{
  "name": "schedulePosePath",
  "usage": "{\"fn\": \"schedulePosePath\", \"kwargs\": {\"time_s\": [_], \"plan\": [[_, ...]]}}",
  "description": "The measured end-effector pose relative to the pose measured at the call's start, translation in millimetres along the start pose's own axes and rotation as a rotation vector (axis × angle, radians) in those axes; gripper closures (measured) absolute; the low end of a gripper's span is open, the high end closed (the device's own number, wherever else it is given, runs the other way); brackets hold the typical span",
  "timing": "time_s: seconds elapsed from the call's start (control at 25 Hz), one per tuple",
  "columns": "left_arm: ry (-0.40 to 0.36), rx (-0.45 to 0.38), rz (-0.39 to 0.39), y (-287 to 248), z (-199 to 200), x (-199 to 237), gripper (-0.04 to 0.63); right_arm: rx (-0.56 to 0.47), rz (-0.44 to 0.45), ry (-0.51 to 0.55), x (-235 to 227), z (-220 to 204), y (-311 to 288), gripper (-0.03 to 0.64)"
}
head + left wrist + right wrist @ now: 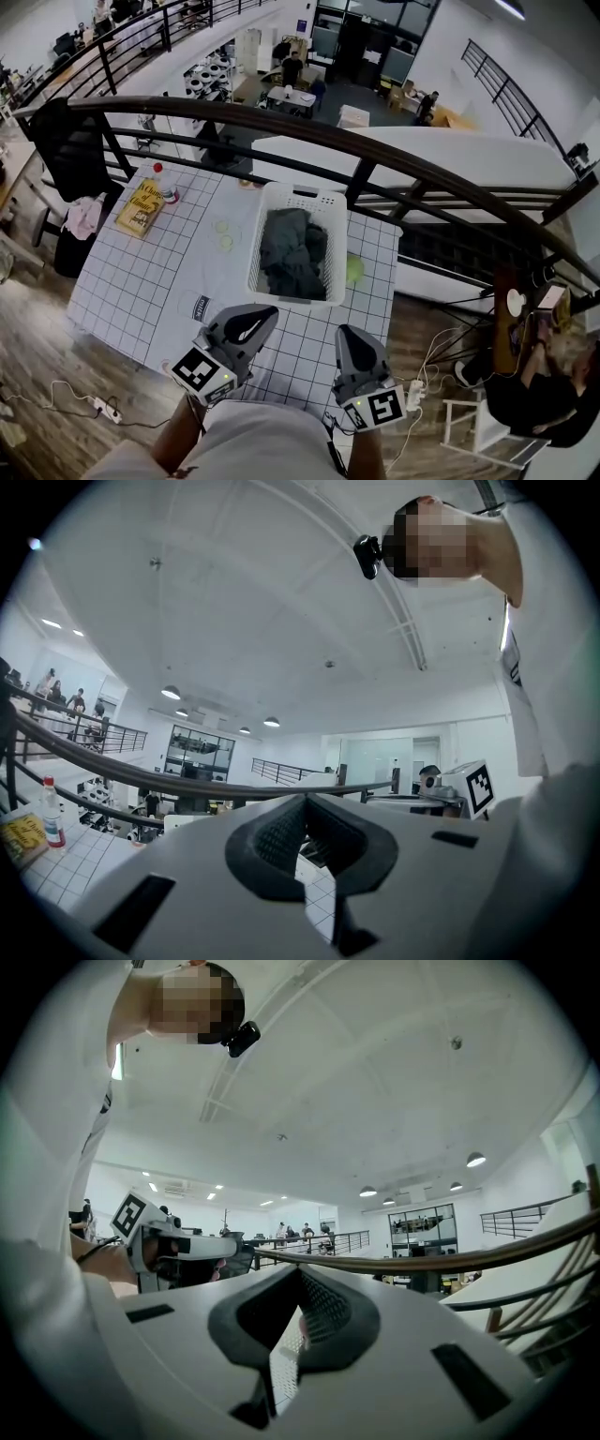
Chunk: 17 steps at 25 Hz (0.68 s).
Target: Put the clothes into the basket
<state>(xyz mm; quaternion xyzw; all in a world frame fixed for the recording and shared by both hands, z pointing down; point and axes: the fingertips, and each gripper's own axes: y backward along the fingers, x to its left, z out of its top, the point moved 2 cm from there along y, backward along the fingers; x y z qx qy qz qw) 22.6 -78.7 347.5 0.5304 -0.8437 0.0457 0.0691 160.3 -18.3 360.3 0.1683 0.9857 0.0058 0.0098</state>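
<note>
1. Sitting in the white basket (302, 195) are the dark clothes (289, 251), all in one soft heap. The basket stands on the bench (141, 281), ahead of both claws and about midway between them.
2. The left claw (261, 319) is pinched together and has nothing in it. In the left gripper view its black pads meet, and only a thin slit lets the bench peek through.
3. The right claw (352, 336) is pinched together too, and it is empty.
4. Both claws are held close to the person's body, well apart from the basket. They are tipped up, so their own views show mostly ceiling. I think they are held like this because there is nothing more to carry. I see no clothes lying on the bench outside the basket.
5. A green thing (354, 270) lies just beside the basket, ahead of the right claw. It is too small for me to tell what it is.
6. A bottle (161, 183) and a yellow pack (141, 208) sit far ahead and to the left of the left claw. They are out of the way and are not part of this job.
7. To me the job looks done, since the clothes are inside the basket.
</note>
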Motion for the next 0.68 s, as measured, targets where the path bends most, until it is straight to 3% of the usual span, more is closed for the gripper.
{"fn": "schedulePosePath", "kwargs": {"time_s": [0.68], "plan": [[0.018,0.015,0.003,-3.6,-8.6,2.0,0.591,0.040,-0.007,-0.008,-6.4,-13.0,-1.3,0.600]]}}
